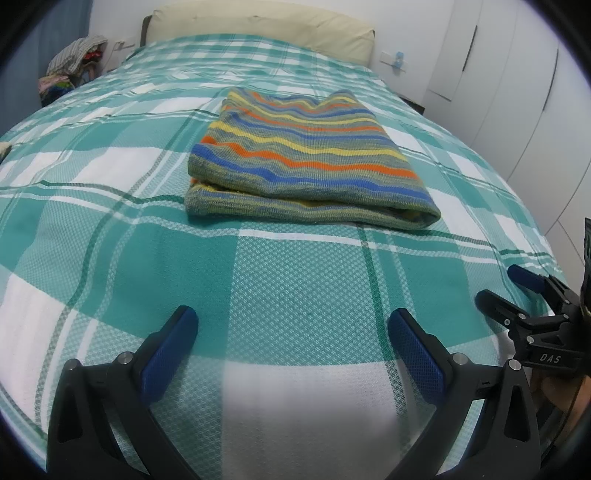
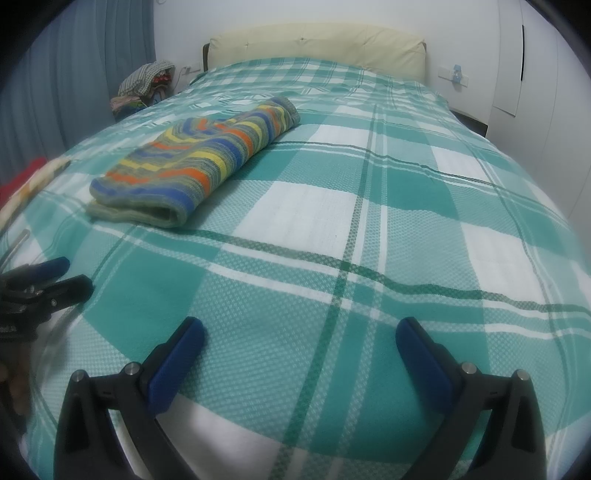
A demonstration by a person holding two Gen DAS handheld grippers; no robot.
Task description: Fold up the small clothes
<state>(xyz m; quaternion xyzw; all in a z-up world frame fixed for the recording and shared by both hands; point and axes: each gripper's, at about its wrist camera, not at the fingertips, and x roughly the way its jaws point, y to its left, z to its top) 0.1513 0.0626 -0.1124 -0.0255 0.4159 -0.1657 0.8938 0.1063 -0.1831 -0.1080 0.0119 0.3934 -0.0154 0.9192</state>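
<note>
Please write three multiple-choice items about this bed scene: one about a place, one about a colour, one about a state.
1. Where does the striped knitted garment lie?
A. on the green-and-white checked bedspread
B. on the cream padded headboard
C. in the left claw

2. Which colour do its stripes lack?
A. orange
B. pink
C. blue

3. What is the state of the right claw?
A. shut on the garment
B. shut on nothing
C. open

Answers: 1 A, it rests flat on the bedspread; 2 B, only orange, yellow, blue and grey-green show; 3 C, its blue pads stand wide apart over bare cover.

Plaid bedspread [image 1: 110,258], cream headboard [image 1: 258,26], white wardrobe [image 1: 517,92], blue curtain [image 2: 92,55].
</note>
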